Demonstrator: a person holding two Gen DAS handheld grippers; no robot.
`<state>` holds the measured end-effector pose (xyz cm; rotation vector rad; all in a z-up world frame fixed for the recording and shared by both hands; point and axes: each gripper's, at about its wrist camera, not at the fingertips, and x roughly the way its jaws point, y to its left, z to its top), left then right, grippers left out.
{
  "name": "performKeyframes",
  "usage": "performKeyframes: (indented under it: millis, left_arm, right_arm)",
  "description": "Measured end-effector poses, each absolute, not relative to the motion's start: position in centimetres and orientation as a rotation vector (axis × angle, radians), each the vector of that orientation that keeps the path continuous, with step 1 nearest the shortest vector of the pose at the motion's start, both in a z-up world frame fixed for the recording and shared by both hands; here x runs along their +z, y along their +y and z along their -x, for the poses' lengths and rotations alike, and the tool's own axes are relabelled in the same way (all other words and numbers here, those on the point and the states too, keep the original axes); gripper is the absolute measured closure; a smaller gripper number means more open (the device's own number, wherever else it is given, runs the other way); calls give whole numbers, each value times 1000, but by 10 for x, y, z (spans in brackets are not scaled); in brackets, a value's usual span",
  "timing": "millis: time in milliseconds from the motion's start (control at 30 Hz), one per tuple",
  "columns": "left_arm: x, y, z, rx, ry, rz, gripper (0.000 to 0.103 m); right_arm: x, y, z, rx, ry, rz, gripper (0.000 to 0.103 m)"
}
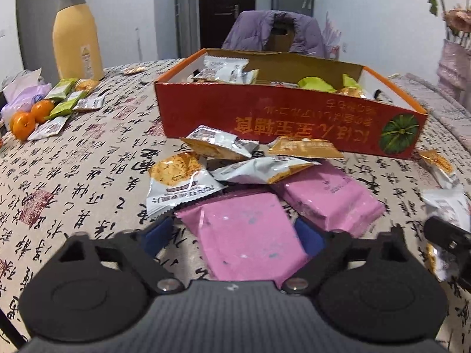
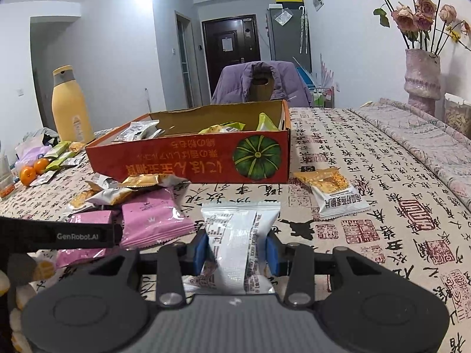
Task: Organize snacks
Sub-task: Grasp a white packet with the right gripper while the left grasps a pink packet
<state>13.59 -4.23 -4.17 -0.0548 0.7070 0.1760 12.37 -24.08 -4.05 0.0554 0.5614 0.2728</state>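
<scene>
**A:** Two hand-held grippers are at work over the bench [image 2: 338,153]. The right hand-held gripper [image 2: 237,251] is clamped on a white foil snack packet [image 2: 235,235], blue pads pressing its sides. The left hand-held gripper [image 1: 232,235] straddles a pink packet [image 1: 244,235] lying flat on the cloth. Its jaws stand fairly wide, and I cannot see the pads pressing the wrapper.

**B:** Where does it all go?

**A:** Probably the orange box [image 2: 188,161] just beyond the loose pile, which already holds several packets.

**B:** How will the pink one handle?

**A:** I'd judge it light and flat, with a slick, crinkly film that gives under pressure. Whatever is inside may crumble, so a gentle squeeze suits it. I would take it across the narrow width near the middle. The sealed ends would fold and slip.

**B:** And the white one?

**A:** Puffy and light. It is already pinched mid-body and stands upright between the pads.
</scene>
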Motion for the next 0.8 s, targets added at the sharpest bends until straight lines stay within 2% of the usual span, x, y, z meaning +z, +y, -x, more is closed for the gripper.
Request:
performKeyframes:
  millis: [33,67,100,400,800]
  left_arm:
    - [-41,-43,-133,163,701,49,28]
    - [-40,-43,-131,147,694,44,39]
    - [-40,-44,-129,138,689,38,40]
    - [-34,-35,-114,83,650,60,40]
    - [12,-32,-104,21,517,45,40]
  right_arm:
    - [-40,-240,-124,274,561,-55,63]
    - [-40,-239,-124,275,562,-55,63]
    - [-40,-239,-124,276,562,-54,63]
    - [-36,-229,-123,281,559,-32,63]
    - [-10,-216,-132,286,516,-13,63]
